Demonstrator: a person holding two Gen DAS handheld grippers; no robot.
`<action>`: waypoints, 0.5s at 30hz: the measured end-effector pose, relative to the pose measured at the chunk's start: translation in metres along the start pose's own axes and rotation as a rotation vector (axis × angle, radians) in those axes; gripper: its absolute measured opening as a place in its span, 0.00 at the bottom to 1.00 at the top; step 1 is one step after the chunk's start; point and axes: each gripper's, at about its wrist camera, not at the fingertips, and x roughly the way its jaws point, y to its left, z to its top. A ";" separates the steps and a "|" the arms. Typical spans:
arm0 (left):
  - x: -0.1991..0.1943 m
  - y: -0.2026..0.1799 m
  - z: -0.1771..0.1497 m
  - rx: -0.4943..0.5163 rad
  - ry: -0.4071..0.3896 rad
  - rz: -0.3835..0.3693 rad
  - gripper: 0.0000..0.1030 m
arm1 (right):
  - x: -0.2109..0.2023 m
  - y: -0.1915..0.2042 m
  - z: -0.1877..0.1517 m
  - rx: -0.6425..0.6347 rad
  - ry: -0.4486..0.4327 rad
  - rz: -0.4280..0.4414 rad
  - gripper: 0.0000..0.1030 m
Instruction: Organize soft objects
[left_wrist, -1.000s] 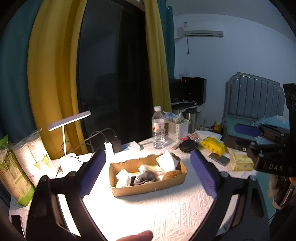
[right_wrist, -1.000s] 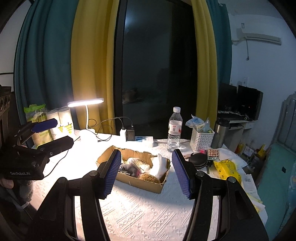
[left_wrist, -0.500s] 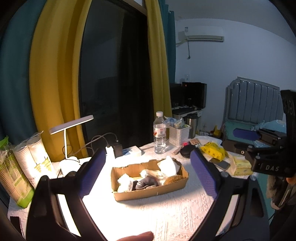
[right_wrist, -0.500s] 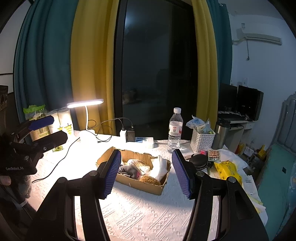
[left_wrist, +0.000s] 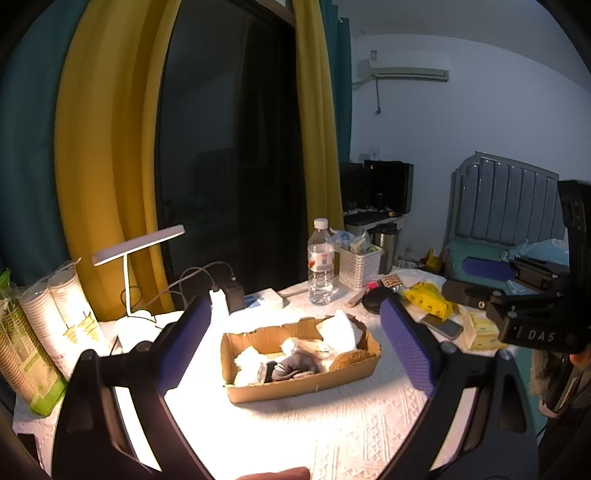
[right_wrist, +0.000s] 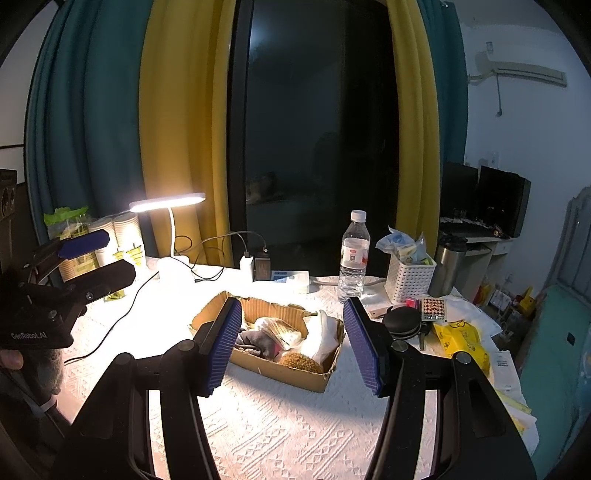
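Both grippers, left gripper (left_wrist: 295, 332) and right gripper (right_wrist: 291, 343), hover empty, fingers apart, framing the shallow brown cardboard box (left_wrist: 301, 384) of soft items mid-table, presumably for picking.

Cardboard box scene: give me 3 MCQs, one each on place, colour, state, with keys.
1. Where is the clear plastic water bottle relative to the brown cardboard box?
A inside it
B behind it, near the window
C under it

2. Colour of the pads on the right tongs?
A blue
B red
C green

3. State of the white desk lamp?
A off
B tipped over
C lit

Key: B, the bottle stands beyond the box's far wall; A, both pads show blue; C, its head glows over the white tablecloth.
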 end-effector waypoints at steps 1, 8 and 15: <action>0.002 0.000 0.000 0.001 0.001 0.002 0.91 | 0.001 0.000 0.000 0.000 0.001 0.000 0.59; 0.013 0.003 0.001 -0.002 0.011 0.004 0.91 | 0.011 -0.003 0.001 0.003 0.011 0.006 0.59; 0.023 0.004 0.002 -0.007 0.022 0.006 0.91 | 0.023 -0.007 0.001 0.005 0.018 0.015 0.59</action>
